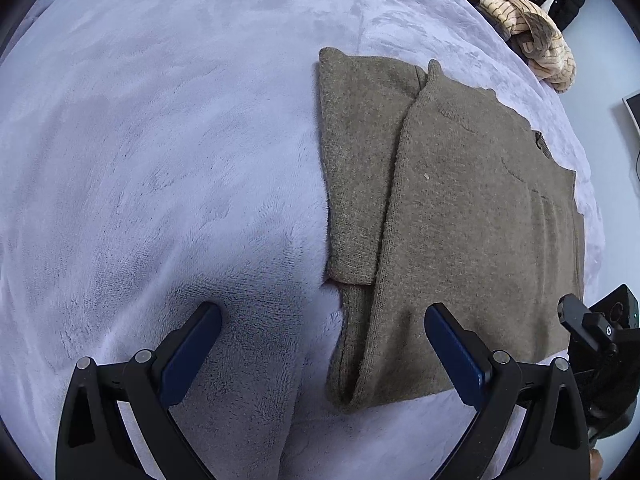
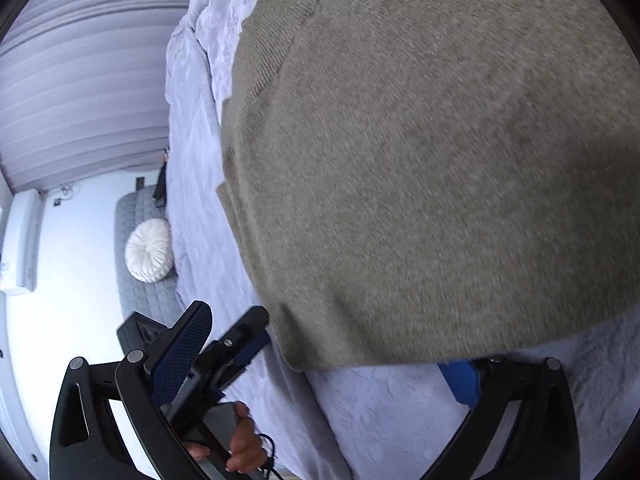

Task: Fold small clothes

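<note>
Underneath everything spreads a pale lilac fleece blanket (image 1: 160, 160) covering the bed; on its right half lies the olive-brown knit sweater (image 1: 460, 208), partly folded, one side turned over the body; a heap of striped cream clothes (image 1: 532, 36) sits near the blanket's far edge. Nearer, the left gripper (image 1: 322, 350) hovers with fingers spread wide, one over bare blanket, the other above the sweater's near hem; the right gripper (image 2: 332, 356) is also open, one finger hidden under the sweater's edge, while a hand (image 2: 240, 440) grasps the other gripper's handle.
</note>
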A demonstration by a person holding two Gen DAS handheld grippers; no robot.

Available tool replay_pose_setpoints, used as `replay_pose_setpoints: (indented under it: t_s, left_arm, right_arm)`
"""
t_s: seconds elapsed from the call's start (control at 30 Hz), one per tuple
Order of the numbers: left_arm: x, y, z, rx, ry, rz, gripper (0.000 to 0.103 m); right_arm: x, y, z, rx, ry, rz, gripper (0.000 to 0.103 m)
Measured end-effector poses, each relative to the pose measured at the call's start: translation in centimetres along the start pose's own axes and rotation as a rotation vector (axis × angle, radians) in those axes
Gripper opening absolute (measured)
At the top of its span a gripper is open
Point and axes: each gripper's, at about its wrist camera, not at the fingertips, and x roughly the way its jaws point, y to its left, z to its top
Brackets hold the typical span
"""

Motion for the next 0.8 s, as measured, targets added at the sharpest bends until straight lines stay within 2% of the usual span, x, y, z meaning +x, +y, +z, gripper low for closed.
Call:
replay_pose_setpoints:
  t_s: [0.2, 0.47, 0.53, 0.6, 0.7, 0.8]
  left_arm:
    - [0.6, -0.8, 0.4, 0.028, 0.012, 0.026, 0.102]
    - [1.0, -1.3, 1.2, 0.046, 0.016, 0.010, 0.102]
    - [0.9, -1.0, 1.2, 0.042, 0.010, -0.015, 0.102]
    - [0.4, -0.2, 1.4, 0.013, 0.000, -0.077, 0.102]
    - [-0.1, 1.4, 1.7, -0.050, 0.000, -0.176, 0.102]
    - [-0.5, 2.5, 1.8, -0.076, 0.004, -0.233, 0.102]
  right_arm:
    - [1.0, 0.5, 0.3, -0.004, 0.009, 0.040, 0.103]
    - [1.6, 0.6, 0.3, 0.003, 0.027, 0.093, 0.103]
    - [1.5, 0.8, 0.1, 0.000, 0.040, 0.126, 0.103]
    - [1.8, 1.3, -0.3, -0.015, 0.058, 0.145, 0.103]
    - [1.9, 1.0, -0.6, -0.003, 0.028, 0.103, 0.103]
    - [1.8, 0.2, -0.4, 0.054, -0.011, 0.102, 0.103]
